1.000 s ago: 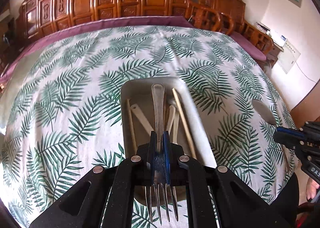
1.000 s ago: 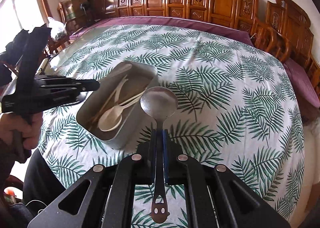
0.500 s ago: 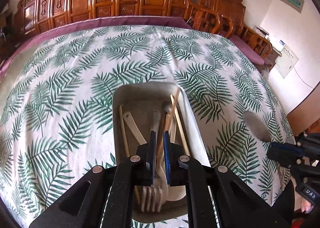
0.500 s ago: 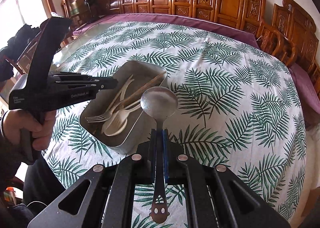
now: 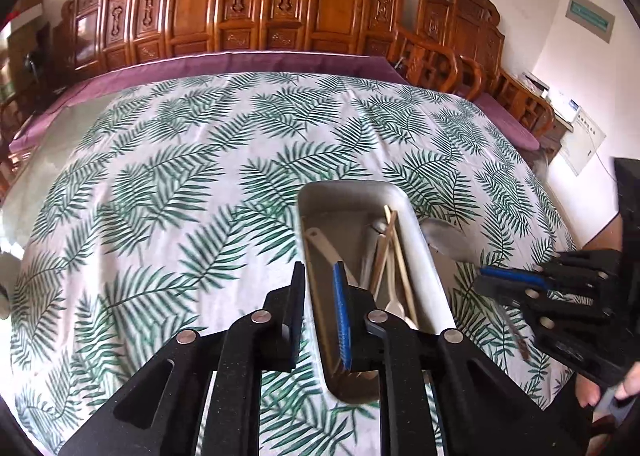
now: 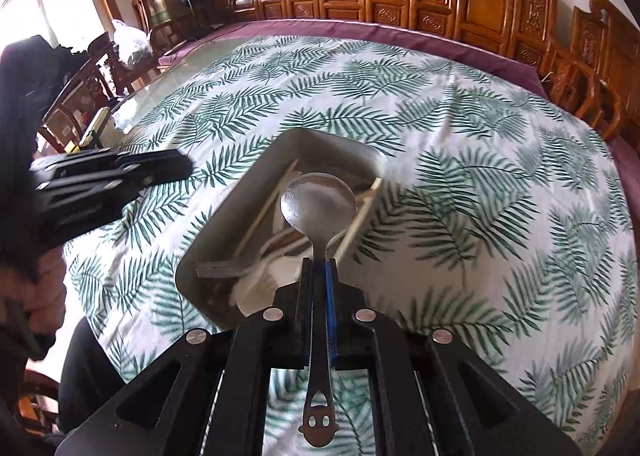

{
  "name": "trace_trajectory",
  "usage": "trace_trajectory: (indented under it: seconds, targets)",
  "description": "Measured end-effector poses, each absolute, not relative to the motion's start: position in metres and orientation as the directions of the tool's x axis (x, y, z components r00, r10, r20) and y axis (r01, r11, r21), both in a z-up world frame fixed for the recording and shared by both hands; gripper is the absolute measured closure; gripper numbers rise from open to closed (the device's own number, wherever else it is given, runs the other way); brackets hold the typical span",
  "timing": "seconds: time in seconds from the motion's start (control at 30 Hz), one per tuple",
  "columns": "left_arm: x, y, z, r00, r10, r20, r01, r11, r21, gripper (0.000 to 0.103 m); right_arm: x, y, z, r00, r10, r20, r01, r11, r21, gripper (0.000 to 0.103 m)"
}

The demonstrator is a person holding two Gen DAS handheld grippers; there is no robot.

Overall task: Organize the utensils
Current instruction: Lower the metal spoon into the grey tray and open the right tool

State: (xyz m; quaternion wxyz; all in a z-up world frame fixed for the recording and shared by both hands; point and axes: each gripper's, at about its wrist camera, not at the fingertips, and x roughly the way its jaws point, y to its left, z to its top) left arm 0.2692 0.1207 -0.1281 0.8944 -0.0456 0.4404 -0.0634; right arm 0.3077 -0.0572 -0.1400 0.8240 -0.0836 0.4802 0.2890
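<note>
A grey metal tray (image 5: 356, 190) sits on the leaf-print tablecloth and holds wooden chopsticks (image 5: 394, 248), pale plastic spoons (image 5: 320, 244) and a blurred metal fork (image 6: 219, 269). My left gripper (image 5: 319, 268) hovers over the tray's left wall; its jaws are opening and nothing is between them. From the right wrist view the left gripper (image 6: 176, 168) is left of the tray (image 6: 240, 208). My right gripper (image 6: 318, 268) is shut on the handle of a metal spoon (image 6: 318, 204), whose bowl hangs over the tray. In the left wrist view the right gripper (image 5: 500, 280) and the spoon (image 5: 448, 242) sit just right of the tray.
Carved wooden chairs (image 5: 280, 8) ring the far side of the round table, past a purple cloth border (image 5: 240, 60). A person's hand (image 6: 44, 296) holds the left gripper at the near left edge. Bare tablecloth (image 6: 480, 176) spreads right of the tray.
My left gripper let go of the fork, which now lies in the tray, then parted its jaws and shifted left. My right gripper carried the spoon from beside the tray to over it.
</note>
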Motion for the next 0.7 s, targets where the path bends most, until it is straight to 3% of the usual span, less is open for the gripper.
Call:
trace_trajectory:
  seconds: [0.7]
  targets:
    - [0.243, 0.161, -0.113, 0.641, -0.117, -0.758, 0.034, 0.992, -0.124, 0.087, 0.368, 0.008, -0.184, 0.32, 0.303, -0.898, -0.477, 0.87, 0.124, 0.096]
